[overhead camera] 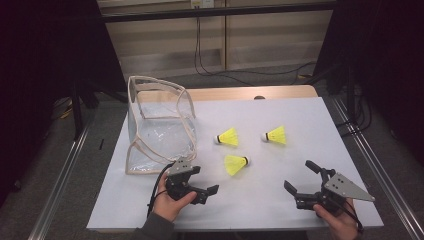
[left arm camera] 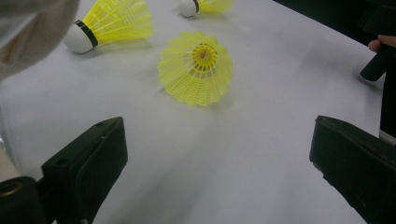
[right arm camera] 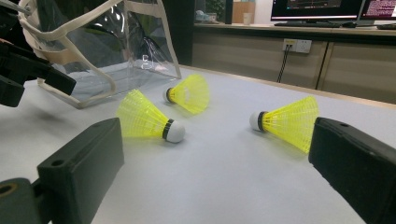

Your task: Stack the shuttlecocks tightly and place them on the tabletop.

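I see three yellow plastic shuttlecocks with white round heads on the white worktop (overhead camera: 280, 200), each lying on its side and apart from the others. The nearest shuttlecock (overhead camera: 236, 164) lies just ahead of my left claw (overhead camera: 202, 182), its head pointing right and its open net skirt facing this claw. The second shuttlecock (overhead camera: 228, 137) lies behind it, head to the left. The third shuttlecock (overhead camera: 275, 135) lies to the right of the second, head also to the left.

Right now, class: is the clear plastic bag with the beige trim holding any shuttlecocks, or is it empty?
Empty. Through the clear plastic bag with beige trim nothing yellow shows, and all three yellow plastic shuttlecocks lie outside on the white table.
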`<state>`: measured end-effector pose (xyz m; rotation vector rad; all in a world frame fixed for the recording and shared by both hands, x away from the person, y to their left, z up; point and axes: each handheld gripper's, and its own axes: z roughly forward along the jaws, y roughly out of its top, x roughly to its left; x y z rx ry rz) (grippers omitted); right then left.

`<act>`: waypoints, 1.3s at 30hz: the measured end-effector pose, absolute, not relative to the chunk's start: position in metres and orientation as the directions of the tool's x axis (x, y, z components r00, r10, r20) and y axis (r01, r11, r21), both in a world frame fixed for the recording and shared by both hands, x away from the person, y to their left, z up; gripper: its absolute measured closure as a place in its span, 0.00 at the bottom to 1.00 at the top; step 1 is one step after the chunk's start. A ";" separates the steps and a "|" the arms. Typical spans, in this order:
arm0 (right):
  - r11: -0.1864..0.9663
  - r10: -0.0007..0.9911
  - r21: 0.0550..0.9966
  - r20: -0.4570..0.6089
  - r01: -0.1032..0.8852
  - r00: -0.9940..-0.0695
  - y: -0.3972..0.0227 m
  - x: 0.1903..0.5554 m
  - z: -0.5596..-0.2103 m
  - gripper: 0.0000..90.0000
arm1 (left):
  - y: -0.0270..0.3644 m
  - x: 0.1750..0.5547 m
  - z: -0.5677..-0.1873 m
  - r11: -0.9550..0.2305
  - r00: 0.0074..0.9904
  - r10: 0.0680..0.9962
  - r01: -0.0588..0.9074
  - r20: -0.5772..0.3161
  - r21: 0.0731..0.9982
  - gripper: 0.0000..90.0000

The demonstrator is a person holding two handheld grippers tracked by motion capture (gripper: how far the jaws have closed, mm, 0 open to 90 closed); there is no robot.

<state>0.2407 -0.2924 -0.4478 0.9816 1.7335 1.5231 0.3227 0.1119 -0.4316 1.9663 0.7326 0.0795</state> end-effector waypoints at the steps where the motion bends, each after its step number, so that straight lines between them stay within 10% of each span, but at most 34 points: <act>1: 0.058 0.849 0.990 0.020 0.130 -0.528 -0.292 0.241 -0.448 0.03 | 0.114 0.322 -0.432 -0.323 0.814 0.526 0.461 -0.248 0.827 0.05; 39: 0.061 0.848 0.990 0.017 0.130 -0.530 -0.292 0.240 -0.448 0.03 | 0.161 0.318 -0.433 -0.299 0.800 0.554 0.449 -0.230 0.842 0.04</act>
